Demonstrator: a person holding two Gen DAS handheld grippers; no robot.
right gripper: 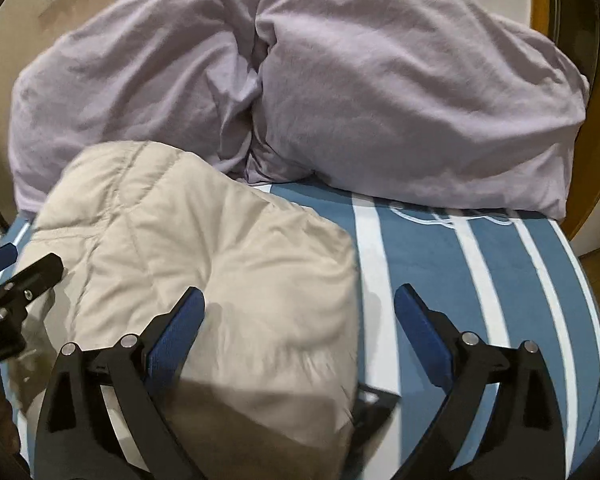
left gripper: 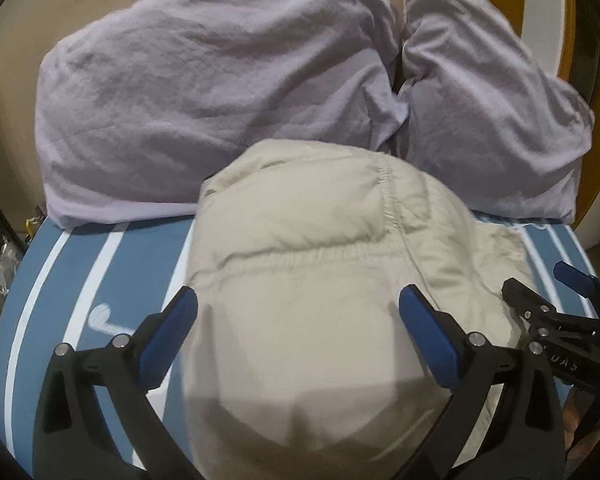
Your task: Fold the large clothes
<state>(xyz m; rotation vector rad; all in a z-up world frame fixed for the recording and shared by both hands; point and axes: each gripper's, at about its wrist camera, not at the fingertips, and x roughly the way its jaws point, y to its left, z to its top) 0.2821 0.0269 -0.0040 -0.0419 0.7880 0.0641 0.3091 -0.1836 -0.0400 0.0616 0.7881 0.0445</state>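
Spread wide just above the near end of the beige padded jacket (left gripper: pixel 312 280), the left gripper (left gripper: pixel 298 312) is seen holding nothing in the left wrist view, its blue pads (left gripper: pixel 172 340) parted to either side of the cloth. The jacket is laid in a compact, rounded bundle on the blue-and-white striped sheet (left gripper: pixel 100 280), with its far end close against two lilac pillows (left gripper: pixel 204 92). At the jacket's right edge the right gripper (left gripper: pixel 540 292) is seen from the side, its fingers apart and empty.

From the right wrist view, the right gripper (right gripper: pixel 300 316) is likewise shown spread and empty, one pad (right gripper: pixel 180 332) over the jacket's (right gripper: pixel 204 248) right edge and the other over bare striped sheet (right gripper: pixel 480 272). The left gripper (right gripper: pixel 4 276) is glimpsed at the jacket's far left side, only partly in frame. The lilac pillows (right gripper: pixel 380 100) are seen beyond the jacket.

The garment is judged to be largely folded already, and the step in hand appears to be a release or a re-positioning between folds. Whether another fold is needed cannot be told. If so, the near edge would have to be pinched by both tools and carried evenly towards the pillows, since the puffy filling is likely to spring back.
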